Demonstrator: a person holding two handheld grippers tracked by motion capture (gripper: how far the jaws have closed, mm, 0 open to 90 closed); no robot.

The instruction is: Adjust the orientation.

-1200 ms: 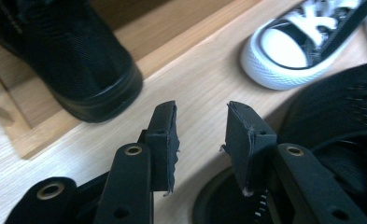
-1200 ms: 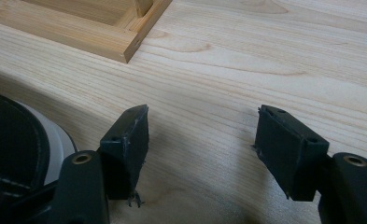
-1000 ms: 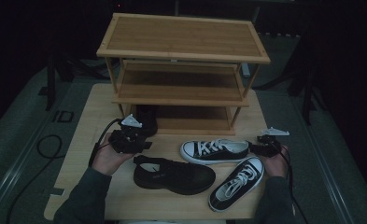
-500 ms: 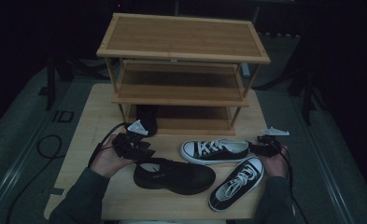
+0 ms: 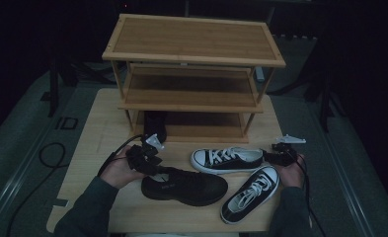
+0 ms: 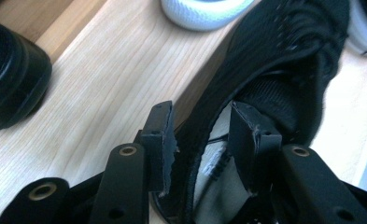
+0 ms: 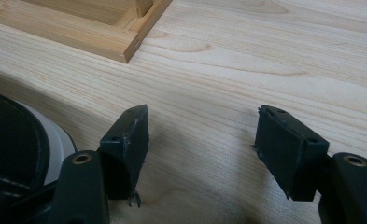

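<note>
Left tongs (image 6: 197, 135) have just been opening, straddling the black shoe (image 5: 184, 185) collar wall, not pinching yet. Seat deeper before squeezing. Right tongs (image 7: 204, 154) sit apart over the tabletop (image 7: 246, 56).

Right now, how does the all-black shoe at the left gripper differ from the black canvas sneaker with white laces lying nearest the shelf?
The all-black shoe is dark all over, sole included; the black canvas sneaker with white laces has a white sole and toe cap. The all-black shoe lies nearer the person, the sneaker nearer the bamboo shelf rack. The left gripper straddles the all-black shoe's heel collar with jaws apart; no gripper straddles the sneaker. Both lie on the wooden table, toes pointing opposite ways.
</note>
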